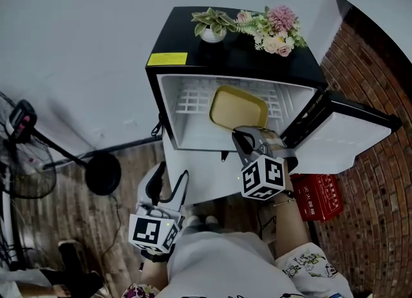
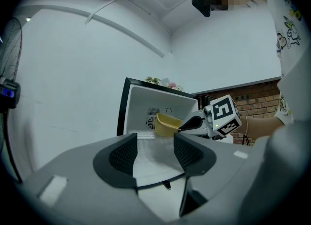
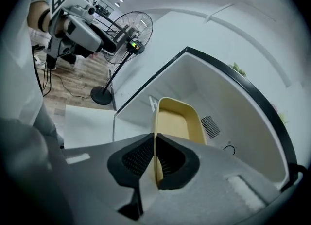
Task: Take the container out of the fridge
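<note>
Head view: the black mini fridge [image 1: 225,58] stands at upper centre with its door [image 1: 347,132] swung wide to the right. The yellow container [image 1: 237,107] sits tilted at the middle of the frame, over the white wire shelf and near the front of the opening. The right tongs [image 3: 155,158] are pressed together on its near rim, the thin yellow wall pinched between the pads. The left tongs [image 2: 154,153] are spread with nothing between them, low in the lower left of the head view, well apart from the fridge.

As I judge it, the door is open and the grip is made. The container is not yet clear of the cabinet, so what is left is to draw it fully out and bring it away.

A yellow label [image 1: 167,59] lies on the fridge top at the upper left corner; its print is too small to read. The red crate [image 1: 315,197] at the lower right carries white lettering that I cannot make out either.
</note>
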The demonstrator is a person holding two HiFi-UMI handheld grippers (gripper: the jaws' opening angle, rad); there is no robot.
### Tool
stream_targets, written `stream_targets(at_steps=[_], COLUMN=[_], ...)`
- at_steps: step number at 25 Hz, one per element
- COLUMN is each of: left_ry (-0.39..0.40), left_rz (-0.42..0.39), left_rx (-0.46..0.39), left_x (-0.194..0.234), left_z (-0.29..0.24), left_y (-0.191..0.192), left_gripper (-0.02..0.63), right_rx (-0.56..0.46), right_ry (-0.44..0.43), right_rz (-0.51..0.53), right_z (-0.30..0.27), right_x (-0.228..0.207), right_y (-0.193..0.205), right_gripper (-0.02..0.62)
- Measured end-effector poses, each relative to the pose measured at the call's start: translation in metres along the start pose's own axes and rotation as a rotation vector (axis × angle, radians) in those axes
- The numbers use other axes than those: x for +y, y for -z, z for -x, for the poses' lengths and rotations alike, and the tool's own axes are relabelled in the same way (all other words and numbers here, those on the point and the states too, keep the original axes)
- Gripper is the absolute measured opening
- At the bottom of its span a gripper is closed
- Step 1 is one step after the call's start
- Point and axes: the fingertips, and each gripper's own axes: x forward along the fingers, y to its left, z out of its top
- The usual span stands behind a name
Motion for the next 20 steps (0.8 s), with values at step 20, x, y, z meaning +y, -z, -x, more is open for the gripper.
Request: stream_targets(at_steps=[20], left_ry=[0.046], left_rz=[0.013], left_rx=[0.045], left_x=[0.008], left_z=[-0.019], left_y=[0.014], left_gripper=[0.198], right_rx=[-0.013], right_ry=[0.016], right_rz=[-0.314], right_z=[0.034], right_x=[0.024], right_y=[0.02], right_gripper=[0.02])
